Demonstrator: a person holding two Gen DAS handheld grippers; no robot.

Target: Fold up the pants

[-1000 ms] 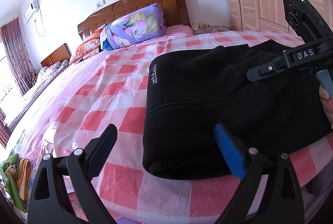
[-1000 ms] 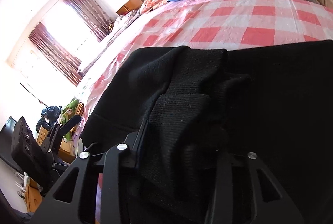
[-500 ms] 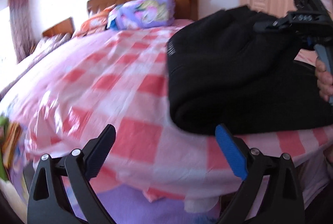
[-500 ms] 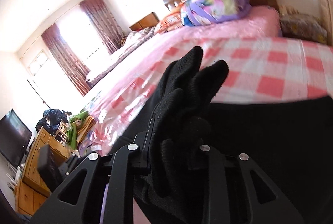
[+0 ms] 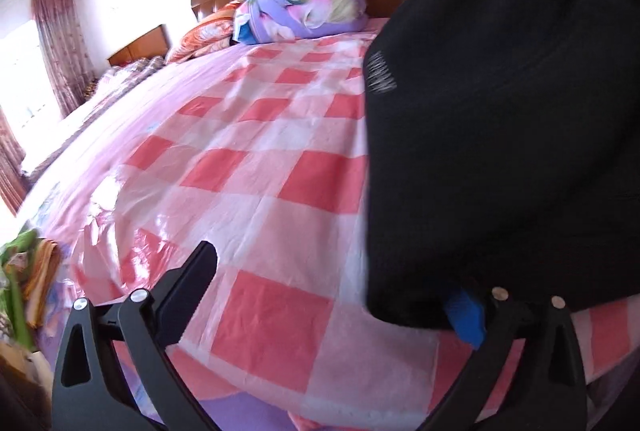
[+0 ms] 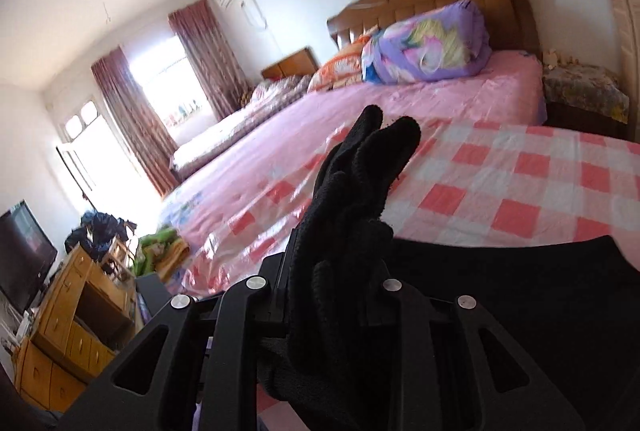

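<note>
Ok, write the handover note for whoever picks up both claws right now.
Right claw: shut on a bunched fold of the black pants, with that part raised off the checked bedspread.
Left claw: open and holding nothing, low at the near edge of the bed; its blue finger pad sits just under the hanging cloth, with no grip.
Pants: partly folded already, the rest draping down on the right of the bed.
Left to do: take the free edge with the left claw, lay the raised part over, flatten.

left tongs (image 5: 336,295) wide apart | black pants (image 5: 500,135) raised over checked bedspread (image 5: 260,167)
</note>
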